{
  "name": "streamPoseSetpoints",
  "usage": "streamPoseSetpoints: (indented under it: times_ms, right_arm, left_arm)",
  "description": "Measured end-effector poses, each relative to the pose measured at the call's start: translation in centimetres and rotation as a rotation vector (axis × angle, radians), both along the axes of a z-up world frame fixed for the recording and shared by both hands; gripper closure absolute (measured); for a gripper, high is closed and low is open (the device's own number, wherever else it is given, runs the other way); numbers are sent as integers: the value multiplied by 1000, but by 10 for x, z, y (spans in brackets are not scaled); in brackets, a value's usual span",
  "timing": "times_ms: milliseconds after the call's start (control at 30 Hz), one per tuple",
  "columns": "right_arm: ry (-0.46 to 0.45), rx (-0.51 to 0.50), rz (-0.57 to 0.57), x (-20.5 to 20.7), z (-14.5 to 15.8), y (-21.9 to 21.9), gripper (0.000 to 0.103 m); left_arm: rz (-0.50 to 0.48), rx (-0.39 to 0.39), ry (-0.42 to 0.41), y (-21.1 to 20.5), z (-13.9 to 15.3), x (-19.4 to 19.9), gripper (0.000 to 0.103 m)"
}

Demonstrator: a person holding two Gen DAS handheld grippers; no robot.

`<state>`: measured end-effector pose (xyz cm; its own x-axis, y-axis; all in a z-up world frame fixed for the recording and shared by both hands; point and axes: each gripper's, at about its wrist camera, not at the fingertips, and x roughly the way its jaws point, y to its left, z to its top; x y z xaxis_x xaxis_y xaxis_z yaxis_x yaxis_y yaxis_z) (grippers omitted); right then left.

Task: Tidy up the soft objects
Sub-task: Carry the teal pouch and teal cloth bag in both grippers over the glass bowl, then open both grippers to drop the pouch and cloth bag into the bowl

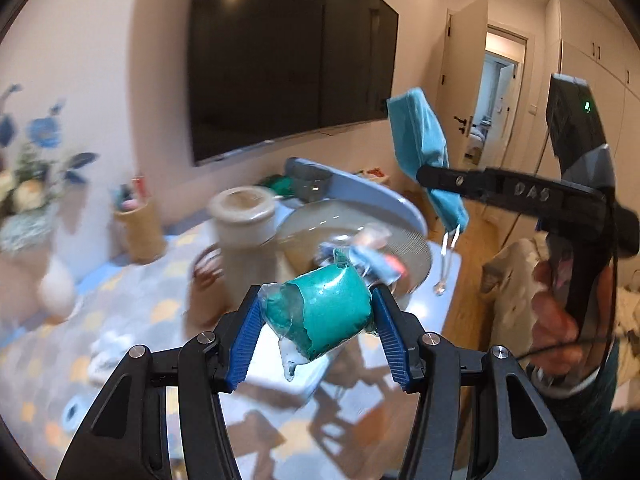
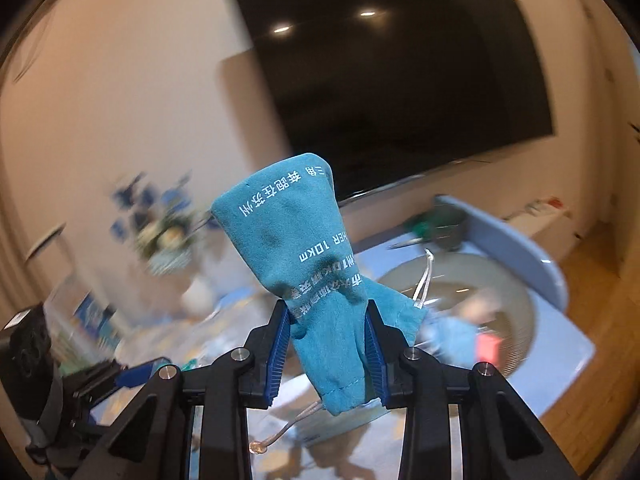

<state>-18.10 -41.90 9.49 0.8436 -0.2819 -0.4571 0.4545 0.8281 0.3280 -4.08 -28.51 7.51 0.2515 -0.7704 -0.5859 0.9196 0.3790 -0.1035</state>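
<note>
The pouch (image 2: pixel 316 276), a teal-blue cloth bag with white print, stands up between the blue pads (image 2: pixel 280 344) of the right gripper (image 2: pixel 326 346), which is clamped on its lower part; its top flares free above the jaws. A clear cord (image 2: pixel 280 432) with a bead at its end hangs below it. In the left wrist view the same pouch (image 1: pixel 424 148) hangs in the air to the right, above the table edge, pinched in the right gripper (image 1: pixel 432 178), with a hand (image 1: pixel 556 312) on the handle behind.

The left gripper (image 1: pixel 318 312) is shut on a green roll (image 1: pixel 324 312) wrapped in clear plastic, held between its blue pads (image 1: pixel 246 340) above the table (image 1: pixel 132 300). The roll is squeezed at both sides, and a flap of plastic droops from its underside.

On the table, which wears a patterned cloth, a grey bowl (image 1: pixel 412 248) lies just beyond the roll, with some blurred small items in it. A beige jar (image 1: pixel 244 232) stands left of the bowl, a woven cup (image 1: pixel 140 228) of pens farther left, and blue flowers (image 1: pixel 36 148) at the far left. A blue tray (image 1: pixel 360 192) leans behind the bowl. A dark TV (image 1: pixel 288 60) hangs on the wall above.
</note>
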Motion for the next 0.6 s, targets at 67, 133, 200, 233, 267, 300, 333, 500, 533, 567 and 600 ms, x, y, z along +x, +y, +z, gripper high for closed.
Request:
streamPoseSetpoints:
  times_ms: [67, 133, 200, 233, 267, 300, 333, 500, 533, 567, 600]
  right_arm:
    - [27, 46, -73, 0, -6, -36, 68]
    - [59, 82, -115, 3, -15, -62, 68]
    - [94, 117, -140, 9, -25, -85, 68]
    - [115, 129, -155, 12, -32, -95, 68]
    - [133, 137, -171, 16, -37, -104, 68]
    - [151, 145, -189, 18, -44, -114, 68]
    - [173, 155, -206, 21, -51, -124, 68]
    - [231, 212, -210, 30, -72, -163, 40]
    - [231, 215, -219, 28, -74, -166, 40]
    - [237, 220, -233, 25, -76, -168, 40]
    - [234, 229, -238, 21, -77, -169, 40]
  left_arm:
    - [-14, 1, 11, -27, -2, 1, 51]
    - [-37, 14, 10, -61, -8, 1, 51]
    - [-49, 37, 0, -89, -16, -1, 51]
    - [-62, 48, -3, -104, -21, -1, 51]
    - [-67, 53, -5, -115, -24, 0, 51]
    - [-69, 55, -12, -126, -28, 1, 50]
    - [-65, 56, -24, -137, -33, 2, 49]
    - [-57, 81, -30, -164, -47, 4, 36]
    - [-66, 86, -15, -166, -49, 3, 36]
    - [-74, 84, -9, -164, -49, 1, 36]
    - [-81, 75, -12, -158, -48, -3, 36]
